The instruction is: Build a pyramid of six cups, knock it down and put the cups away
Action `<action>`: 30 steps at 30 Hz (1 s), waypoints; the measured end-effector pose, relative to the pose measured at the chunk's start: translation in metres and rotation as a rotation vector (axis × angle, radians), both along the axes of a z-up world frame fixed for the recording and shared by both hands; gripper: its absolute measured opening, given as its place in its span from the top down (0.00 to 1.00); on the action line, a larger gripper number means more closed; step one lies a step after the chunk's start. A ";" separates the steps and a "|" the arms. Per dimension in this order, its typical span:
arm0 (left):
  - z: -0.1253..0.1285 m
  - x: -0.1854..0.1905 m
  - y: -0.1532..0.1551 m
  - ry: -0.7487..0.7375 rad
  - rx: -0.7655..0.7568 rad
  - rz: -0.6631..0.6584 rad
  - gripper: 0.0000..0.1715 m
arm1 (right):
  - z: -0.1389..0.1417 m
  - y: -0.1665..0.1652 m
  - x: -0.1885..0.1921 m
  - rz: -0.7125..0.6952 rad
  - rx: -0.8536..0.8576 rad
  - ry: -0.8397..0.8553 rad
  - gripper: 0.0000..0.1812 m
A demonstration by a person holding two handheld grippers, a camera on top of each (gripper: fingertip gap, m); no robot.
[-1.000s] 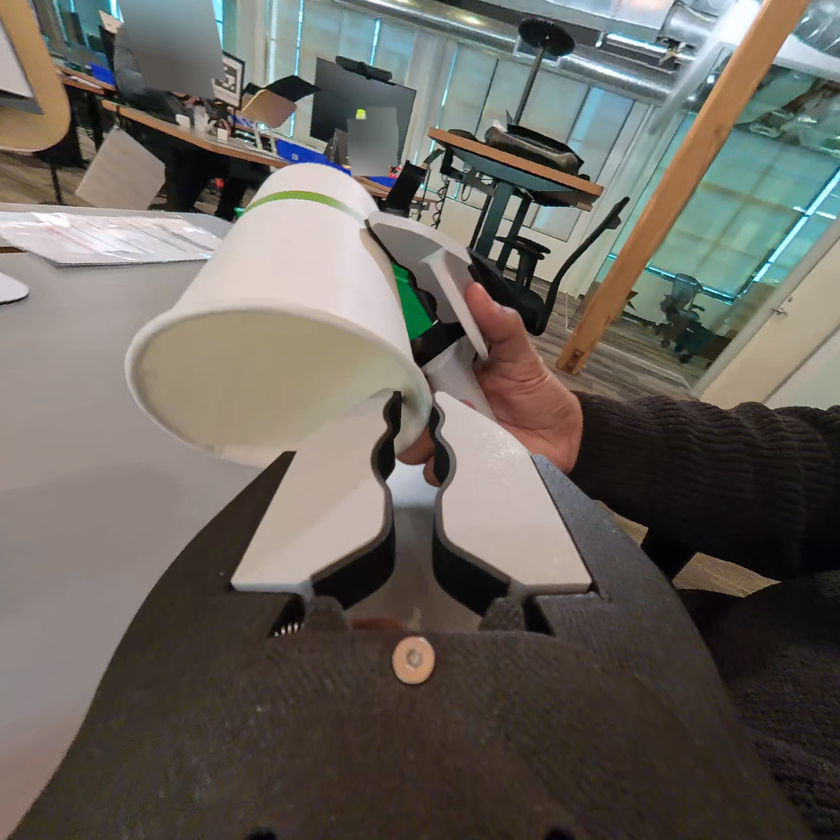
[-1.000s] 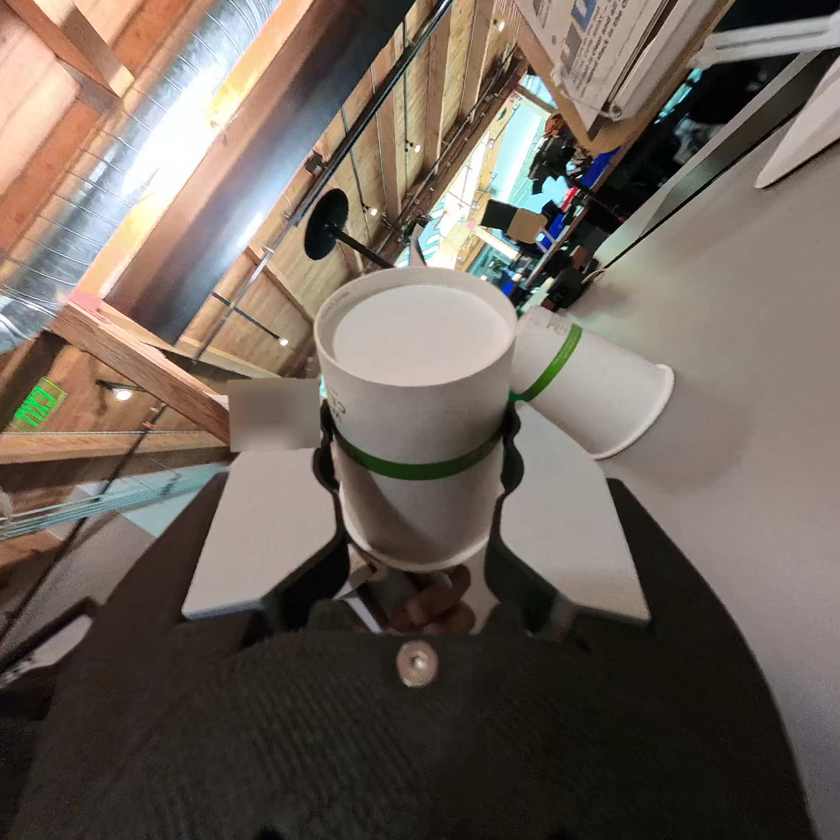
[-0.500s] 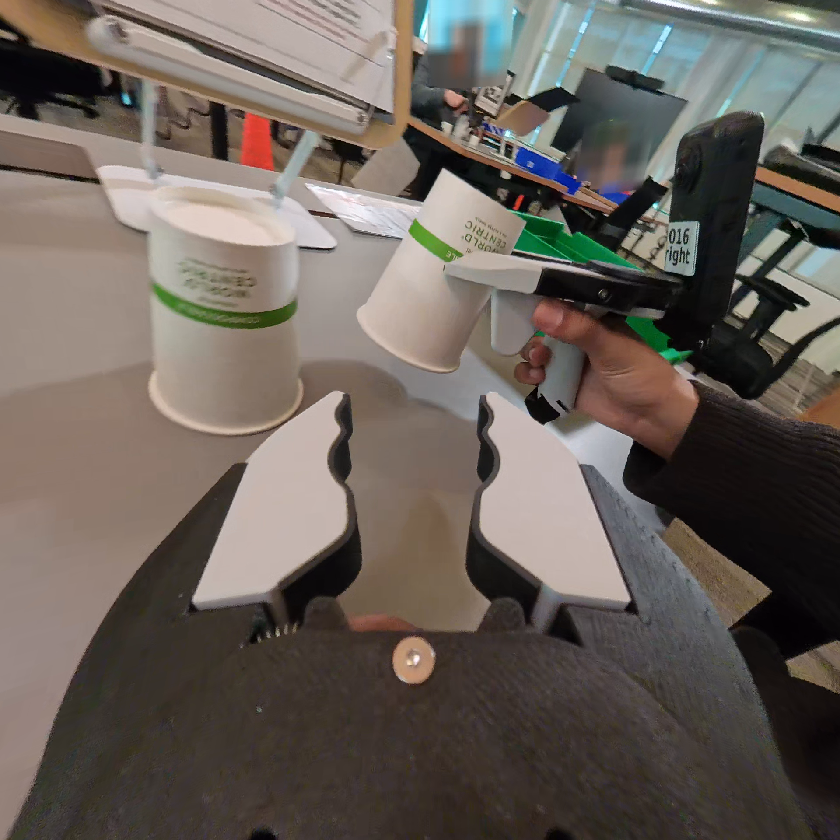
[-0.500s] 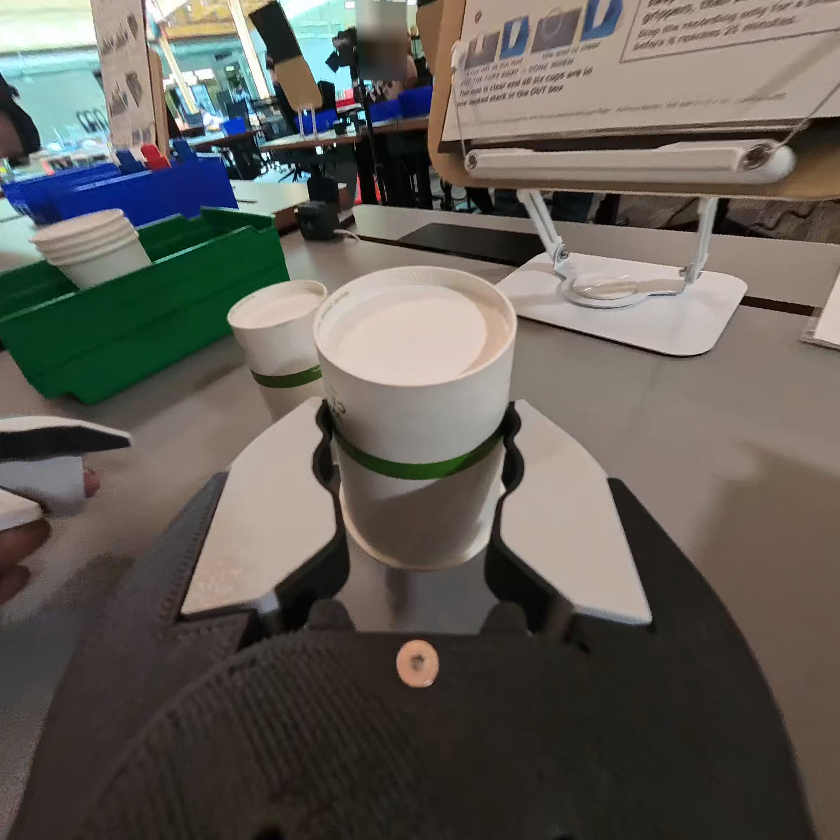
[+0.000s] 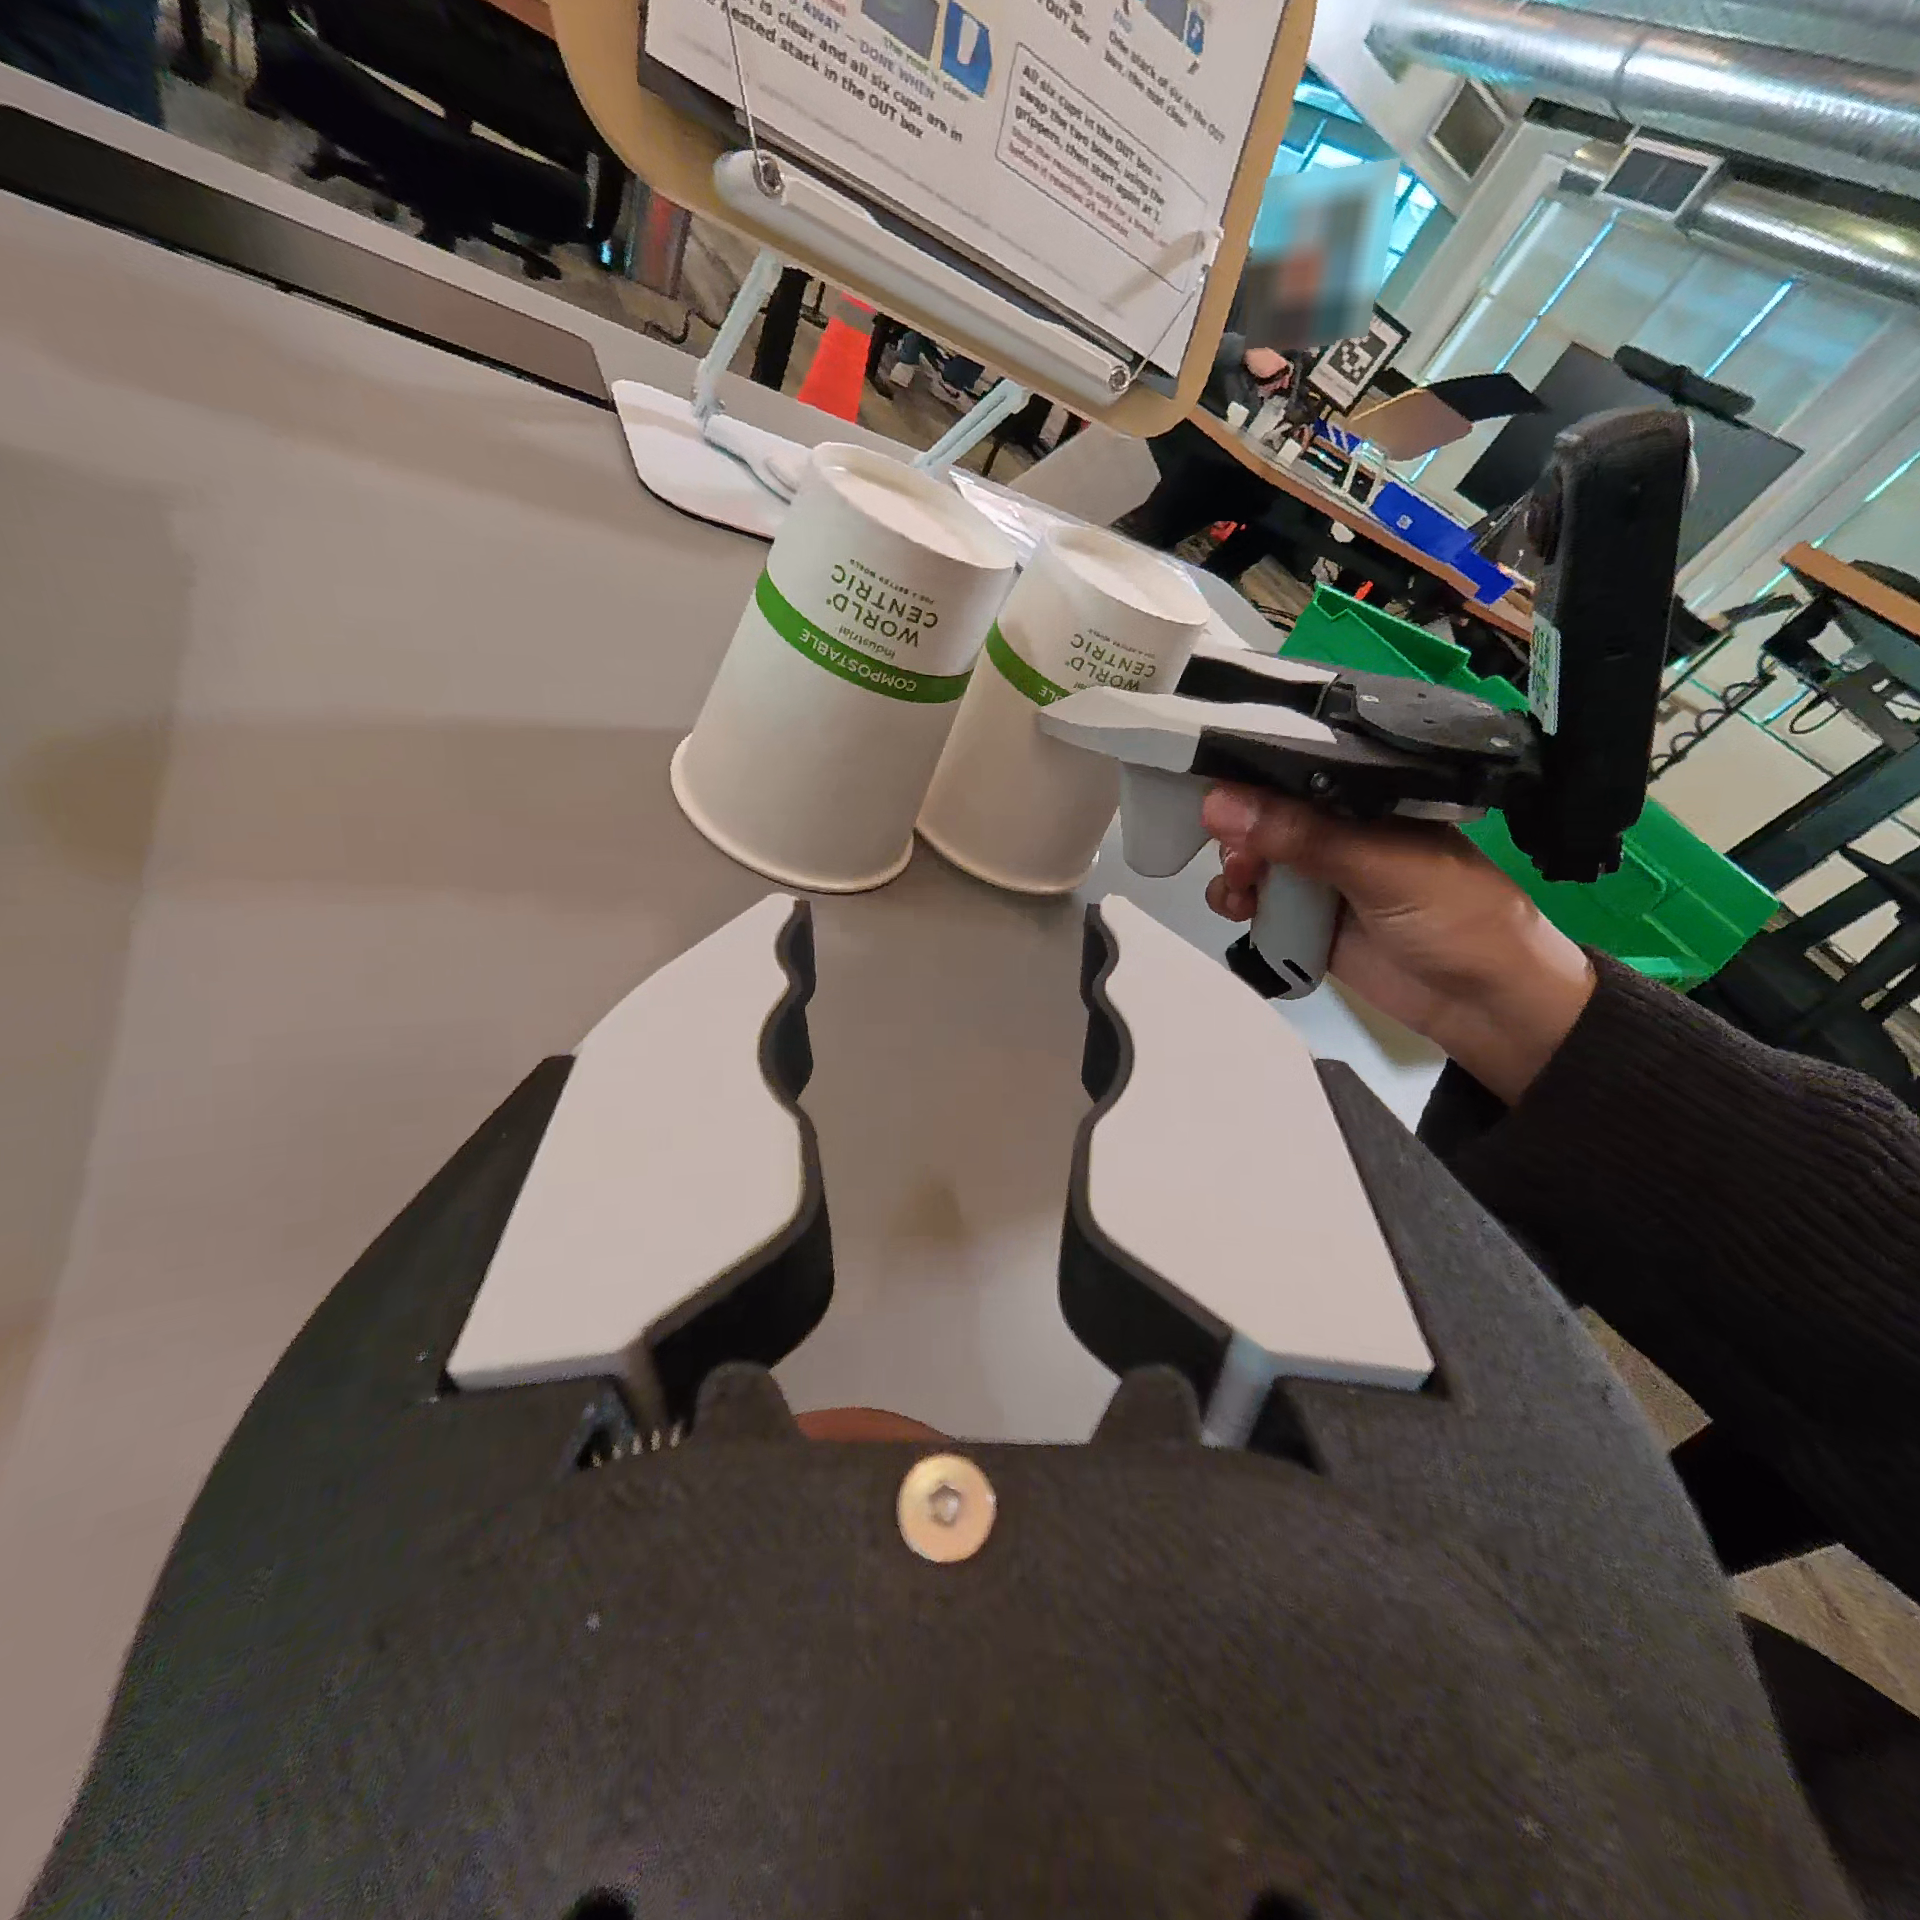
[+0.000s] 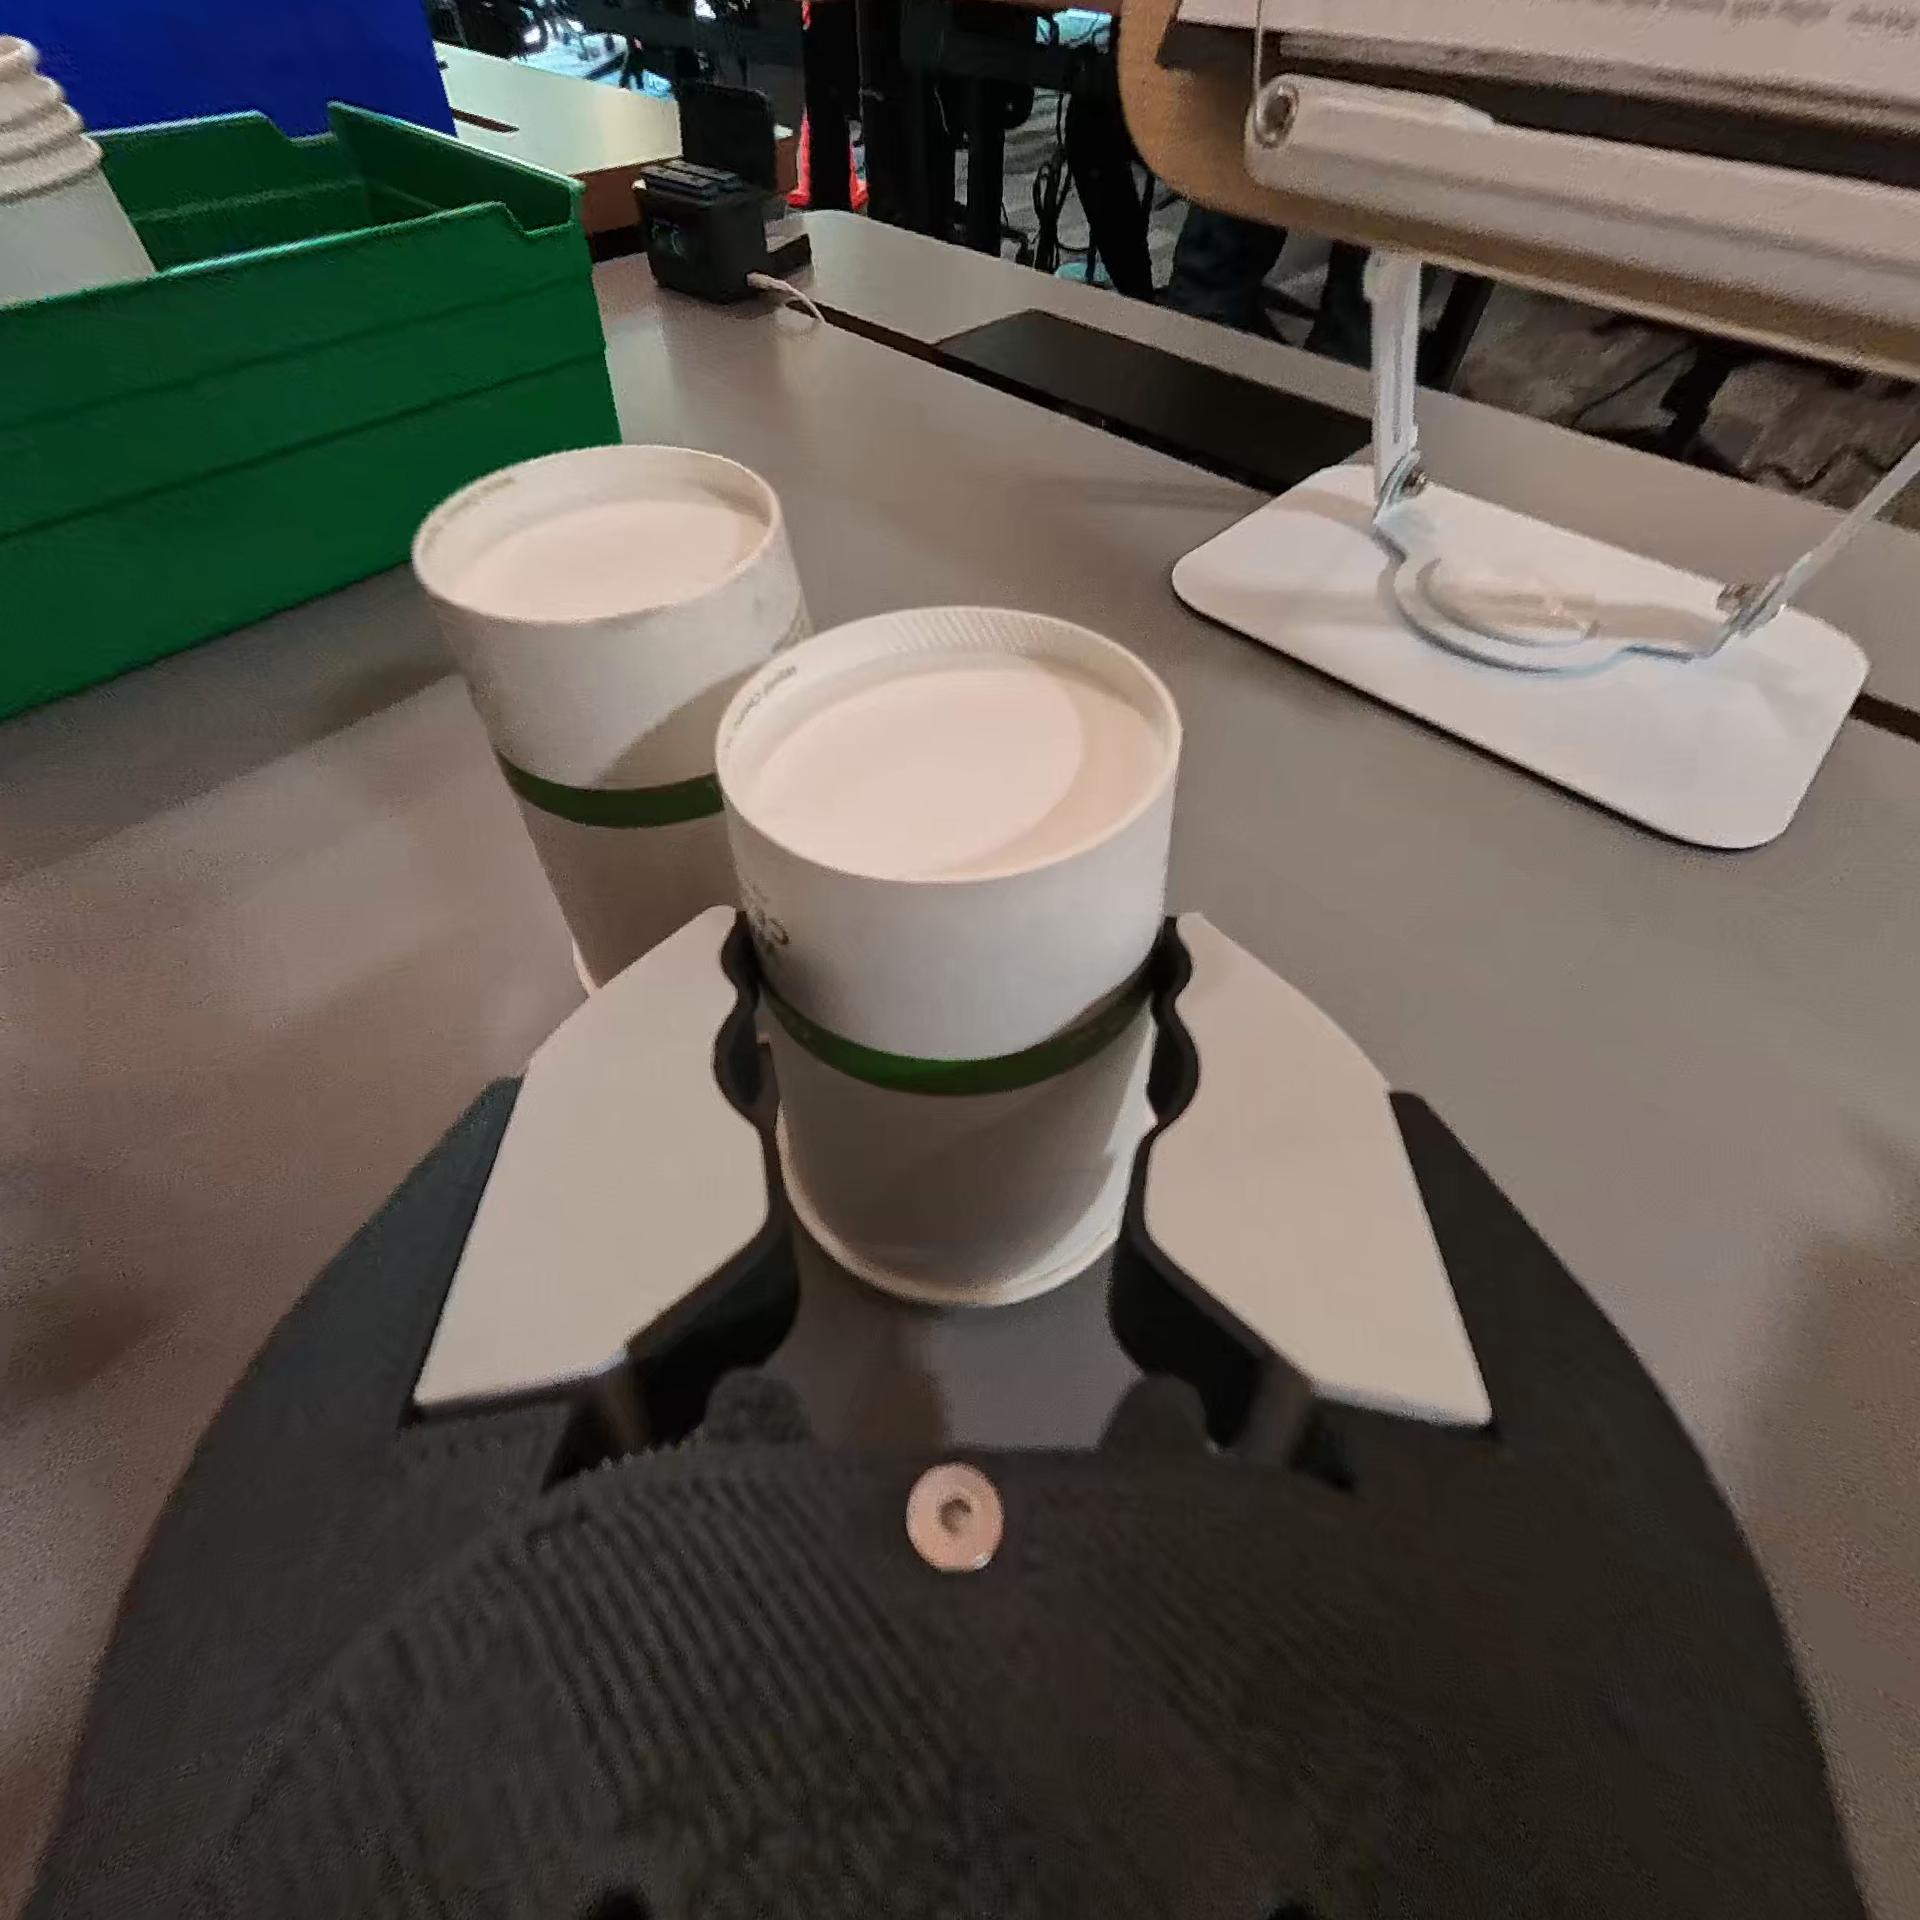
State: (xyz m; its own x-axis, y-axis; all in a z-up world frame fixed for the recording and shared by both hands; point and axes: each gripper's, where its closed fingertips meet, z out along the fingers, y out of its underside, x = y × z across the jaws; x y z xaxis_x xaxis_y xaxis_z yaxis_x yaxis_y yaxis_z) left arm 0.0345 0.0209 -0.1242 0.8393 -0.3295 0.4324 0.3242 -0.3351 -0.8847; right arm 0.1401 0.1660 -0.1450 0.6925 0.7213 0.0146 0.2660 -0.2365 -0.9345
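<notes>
Two white paper cups with green bands stand upside down side by side on the grey table [image 5: 312, 831]. My right gripper [image 6: 951, 966] is shut on the nearer cup [image 6: 935, 790] at its green band. The cup's rim is at or just above the table. The free cup [image 6: 613, 623] stands just to its left, close or touching. In the left wrist view the free cup [image 5: 842, 665] is on the left. The held cup [image 5: 1049, 748] is on the right, with the right gripper [image 5: 1122, 691] and a hand on it. My left gripper [image 5: 945, 935] is open and empty, just short of both cups.
A green bin [image 6: 291, 343] holding a stack of cups [image 6: 42, 197] stands left of the cups and also shows in the left wrist view [image 5: 1621, 873]. A document stand's white base [image 6: 1507, 644] sits at the back right. A black device [image 6: 717, 239] lies farther back.
My left gripper let go of its cup, now upside down on the table, and opened. My right gripper turned its cup upside down and lowered it beside the free cup.
</notes>
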 end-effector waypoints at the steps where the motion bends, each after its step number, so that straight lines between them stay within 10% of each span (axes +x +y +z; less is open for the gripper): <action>1: -0.001 0.000 -0.001 0.010 -0.001 0.001 0.71 | -0.001 0.001 0.000 -0.002 -0.015 0.010 0.59; 30: -0.007 0.005 -0.002 0.024 -0.030 -0.021 0.71 | -0.003 0.005 -0.003 0.002 -0.009 0.014 0.59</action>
